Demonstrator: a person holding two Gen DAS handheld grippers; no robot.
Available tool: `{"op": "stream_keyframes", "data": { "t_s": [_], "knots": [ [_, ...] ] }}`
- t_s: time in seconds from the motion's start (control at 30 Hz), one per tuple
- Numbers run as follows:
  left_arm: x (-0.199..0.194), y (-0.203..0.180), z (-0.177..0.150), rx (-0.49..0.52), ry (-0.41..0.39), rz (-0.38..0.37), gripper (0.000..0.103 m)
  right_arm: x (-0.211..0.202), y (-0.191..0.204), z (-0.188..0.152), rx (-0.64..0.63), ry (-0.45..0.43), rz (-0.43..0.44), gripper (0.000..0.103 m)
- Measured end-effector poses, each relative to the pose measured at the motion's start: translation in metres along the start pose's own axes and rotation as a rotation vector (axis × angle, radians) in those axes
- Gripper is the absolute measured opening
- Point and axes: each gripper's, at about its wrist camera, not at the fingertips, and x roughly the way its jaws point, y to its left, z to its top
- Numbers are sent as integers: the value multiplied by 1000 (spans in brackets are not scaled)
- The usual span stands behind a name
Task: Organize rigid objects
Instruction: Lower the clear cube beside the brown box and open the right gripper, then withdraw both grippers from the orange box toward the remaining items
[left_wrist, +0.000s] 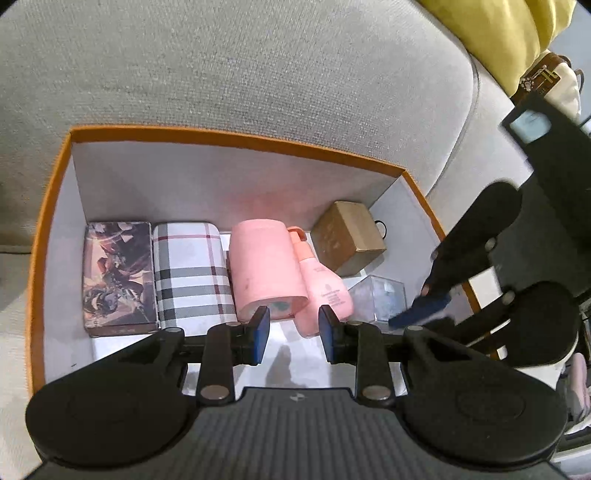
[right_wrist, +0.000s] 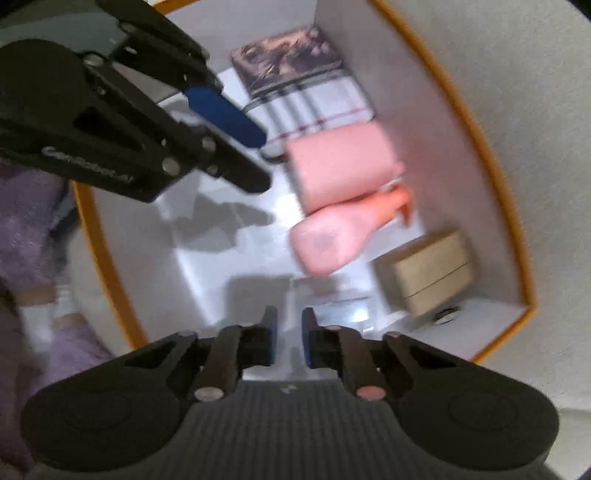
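An orange-rimmed box (left_wrist: 236, 137) with white inner walls sits on a grey fabric sofa (left_wrist: 258, 66). Along its far wall lies a row, side by side and touching: an illustrated box (left_wrist: 118, 277) hard in the left corner, a plaid case (left_wrist: 192, 273), a pink cylinder (left_wrist: 264, 269) lying down, and a pink pump bottle (left_wrist: 325, 284) leaning against the cylinder. Right of the bottle a brown cardboard cube (left_wrist: 349, 236) stands tilted near the far right corner, and a clear plastic cube (left_wrist: 380, 299) sits in front of it, by the right wall. The near half of the white floor is bare — the only free room in the box.

The left tongs (left_wrist: 293, 332) hover above that bare floor, blue pads set a narrow gap apart with nothing between them. The right tongs (right_wrist: 289, 338) point down over the right end of the box, just above the clear cube; their pads stand nearly together and grip nothing — the right wrist view is blurred.

The bottle carries small print, too fine to read. On the left tongs' arm, seen from the right wrist, white lettering is partly legible but smeared. A yellow cloth (left_wrist: 517, 37) lies beyond the sofa's edge.
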Motion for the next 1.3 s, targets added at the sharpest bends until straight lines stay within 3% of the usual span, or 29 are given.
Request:
{"op": "stream_keyframes", "data": {
  "t_s": [0.1, 0.23, 0.43, 0.63, 0.73, 0.93, 1.0, 1.23, 1.3],
  "knots": [
    [-7, -2, -4, -4, -16, 11, 33, 11, 0, -2, 66, 23, 6, 10],
    [-18, -5, -8, -11, -41, 23, 33, 28, -4, -2, 79, 52, -72, 9],
    [-34, -14, -13, -2, -70, 26, 33, 28, -2, -4, 83, 32, -210, 7],
    [-54, -25, -20, 13, -98, 39, 33, 16, 17, -10, 82, -13, -232, 10],
    [-67, -32, -26, 20, -114, 45, 33, -7, 23, -16, 101, -87, -274, 11],
    [-98, -48, -48, 52, -157, 51, 34, -54, 57, -35, 153, -316, -345, 12],
    [-112, -50, -56, 55, -170, 58, 35, -68, 73, -46, 176, -406, -368, 20],
    [-142, -43, -93, 63, -208, 81, 38, -89, 131, -81, 272, -663, -398, 27],
    [-144, -37, -106, 51, -202, 106, 39, -87, 146, -92, 317, -734, -382, 38]
  ]
}}
